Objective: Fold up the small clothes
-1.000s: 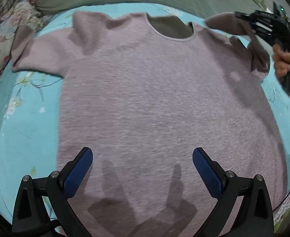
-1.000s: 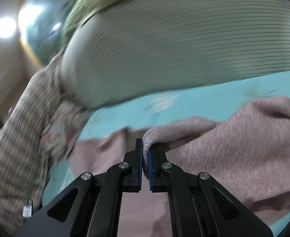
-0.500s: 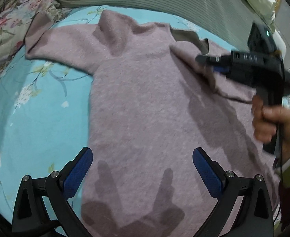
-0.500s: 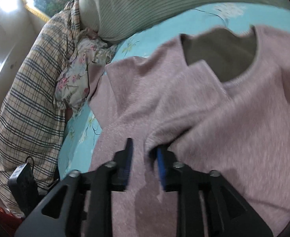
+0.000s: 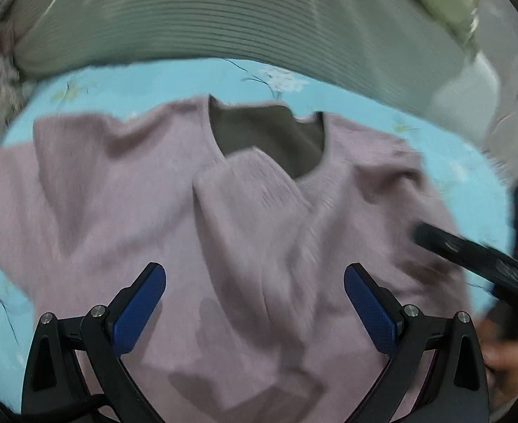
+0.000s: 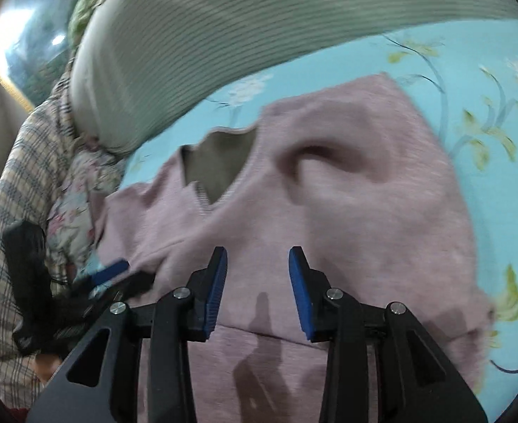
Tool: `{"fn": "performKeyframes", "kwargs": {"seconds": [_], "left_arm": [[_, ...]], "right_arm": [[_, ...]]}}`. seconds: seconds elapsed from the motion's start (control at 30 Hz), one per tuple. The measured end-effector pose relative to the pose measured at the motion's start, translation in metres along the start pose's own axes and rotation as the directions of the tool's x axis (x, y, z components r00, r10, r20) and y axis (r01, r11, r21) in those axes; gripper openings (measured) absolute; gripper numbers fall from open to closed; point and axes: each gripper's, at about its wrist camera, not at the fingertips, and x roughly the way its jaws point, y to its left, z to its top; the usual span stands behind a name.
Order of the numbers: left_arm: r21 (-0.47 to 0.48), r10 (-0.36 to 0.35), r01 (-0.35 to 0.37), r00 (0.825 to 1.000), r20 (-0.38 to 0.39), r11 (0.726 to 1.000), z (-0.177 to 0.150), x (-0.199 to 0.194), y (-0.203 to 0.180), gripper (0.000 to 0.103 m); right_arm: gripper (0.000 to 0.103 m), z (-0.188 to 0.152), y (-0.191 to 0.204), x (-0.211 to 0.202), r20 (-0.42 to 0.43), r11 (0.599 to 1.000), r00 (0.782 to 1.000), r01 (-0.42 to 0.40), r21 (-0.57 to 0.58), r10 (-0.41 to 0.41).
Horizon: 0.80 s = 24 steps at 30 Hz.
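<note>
The pink sweater (image 5: 125, 211) is being folded on the bed (image 6: 488, 81); one sleeve (image 5: 245, 183) is lying across. Both tools, left tool (image 5: 255, 299) and right tool (image 6: 258, 290), are being held wide, empty. Likely next: the sleeve at nine o'clock is being targeted.

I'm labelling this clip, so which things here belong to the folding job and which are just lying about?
Job:
- pale pink knitted short-sleeved top, one sleeve folded onto its chest
- left claw, open above it
- right claw, open above it

Lying about:
- turquoise floral bedsheet
- grey-green striped bolster
- beige checked cloth
- floral fabric bundle
</note>
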Motion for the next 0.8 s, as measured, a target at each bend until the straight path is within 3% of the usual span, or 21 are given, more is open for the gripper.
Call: {"fn": "performKeyframes", "kwargs": {"seconds": [0.07, 0.17, 0.27, 0.43, 0.6, 0.73, 0.8], "left_arm": [[0.033, 0.092, -0.091, 0.995, -0.026, 0.995, 0.004, 0.019, 0.001, 0.092], [0.064, 0.157, -0.153, 0.986, -0.059, 0.986, -0.005, 0.031, 0.017, 0.083], [0.029, 0.22, -0.219, 0.975, -0.029, 0.975, -0.02, 0.017, 0.047, 0.083], [-0.098, 0.174, -0.176, 0.984, -0.031, 0.979, -0.035, -0.004, 0.094, 0.083], [-0.126, 0.047, -0.046, 0.999, 0.005, 0.991, -0.02, -0.005, 0.089, 0.085], [-0.138, 0.047, -0.047, 0.999, -0.005, 0.989, -0.007, 0.007, 0.089, 0.086], [-0.201, -0.012, 0.01, 1.0, -0.008, 0.98, -0.006, 0.014, 0.107, 0.082]], "right_arm": [[0.038, -0.002, -0.006, 0.001, 0.0, 1.0, 1.0, 0.005, 0.01, -0.005], [0.038, -0.005, -0.016, 0.003, -0.007, 1.0, 1.0, 0.004, 0.025, -0.004], [0.038, -0.008, -0.02, 0.003, -0.01, 1.0, 1.0, -0.005, 0.029, 0.005], [0.038, -0.009, -0.016, 0.006, -0.022, 1.0, 1.0, -0.005, 0.014, 0.005], [0.038, -0.009, -0.011, 0.005, -0.026, 1.0, 1.0, -0.004, 0.014, 0.004], [0.038, -0.007, -0.013, -0.007, -0.005, 1.0, 1.0, -0.002, 0.015, 0.002], [0.038, -0.005, -0.014, -0.018, 0.022, 1.0, 1.0, 0.016, 0.006, -0.016]]}}
